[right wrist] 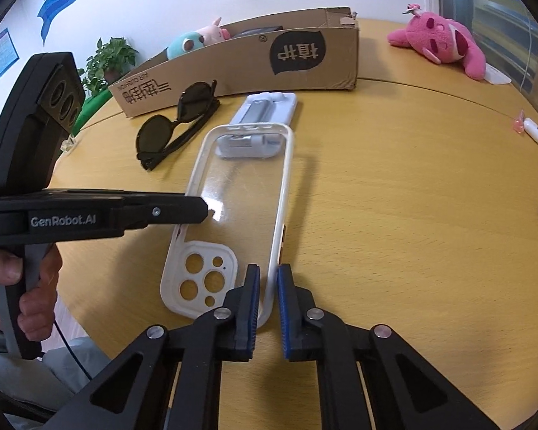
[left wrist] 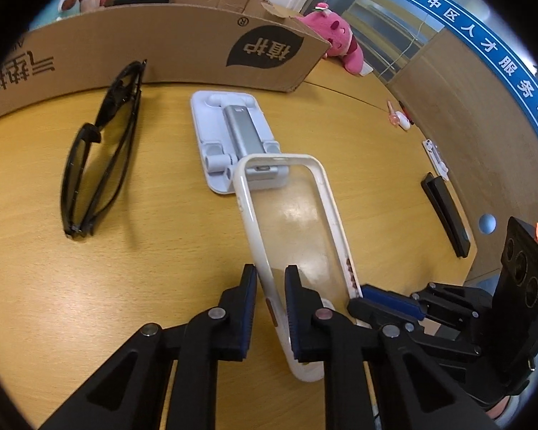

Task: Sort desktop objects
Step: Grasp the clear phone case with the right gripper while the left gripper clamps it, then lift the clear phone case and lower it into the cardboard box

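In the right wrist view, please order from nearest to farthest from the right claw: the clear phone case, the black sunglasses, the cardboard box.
1. Clear white-rimmed phone case: its rim sits between the right claw fingers.
2. Black folded sunglasses: farther, left.
3. Long brown cardboard box: farthest, at the back.

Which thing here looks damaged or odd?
The box has a torn, ragged top corner. The clear case is held by both tongs, left and right, each on one side rail.

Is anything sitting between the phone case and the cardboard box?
Yes. The folded white phone stand lies on the table directly beyond the phone case, toward the cardboard box. The black sunglasses lie left of that line.
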`<state>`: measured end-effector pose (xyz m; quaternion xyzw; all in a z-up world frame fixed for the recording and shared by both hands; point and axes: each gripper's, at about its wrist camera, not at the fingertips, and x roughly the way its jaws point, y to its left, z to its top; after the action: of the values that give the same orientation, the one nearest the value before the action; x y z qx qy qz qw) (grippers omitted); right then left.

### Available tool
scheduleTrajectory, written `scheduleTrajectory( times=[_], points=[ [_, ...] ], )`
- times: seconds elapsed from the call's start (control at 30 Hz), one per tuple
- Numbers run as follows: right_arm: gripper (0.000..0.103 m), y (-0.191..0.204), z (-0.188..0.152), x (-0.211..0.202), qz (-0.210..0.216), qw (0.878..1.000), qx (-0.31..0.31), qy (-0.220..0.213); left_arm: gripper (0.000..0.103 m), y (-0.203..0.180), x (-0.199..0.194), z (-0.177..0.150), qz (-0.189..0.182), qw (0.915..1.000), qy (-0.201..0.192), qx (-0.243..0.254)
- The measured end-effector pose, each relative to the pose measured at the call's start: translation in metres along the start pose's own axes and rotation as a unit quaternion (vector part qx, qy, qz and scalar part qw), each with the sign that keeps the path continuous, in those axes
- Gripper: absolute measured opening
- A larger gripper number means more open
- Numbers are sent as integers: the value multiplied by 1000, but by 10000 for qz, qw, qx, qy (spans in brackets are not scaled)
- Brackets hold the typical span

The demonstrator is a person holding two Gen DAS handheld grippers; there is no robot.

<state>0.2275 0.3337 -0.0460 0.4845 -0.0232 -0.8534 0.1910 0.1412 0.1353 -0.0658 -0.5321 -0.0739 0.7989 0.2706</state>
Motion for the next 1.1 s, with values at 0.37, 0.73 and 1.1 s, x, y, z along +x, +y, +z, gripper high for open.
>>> scheduleTrajectory(
  times=[0.37,0.73,1.1],
  points=[
    [7,13,9,-22,268,9986,55,-454,12,-14,-52,17,39,9963,-773,369],
    [8,55,101,-86,306,9827,-644,-1709,12,-27,-165,94,224,9674,-2382,830],
    [11,114,217,-138,228,9476,-1593,-2761,10,-38,-262,177,552,9209,-3612,1358]
  ],
)
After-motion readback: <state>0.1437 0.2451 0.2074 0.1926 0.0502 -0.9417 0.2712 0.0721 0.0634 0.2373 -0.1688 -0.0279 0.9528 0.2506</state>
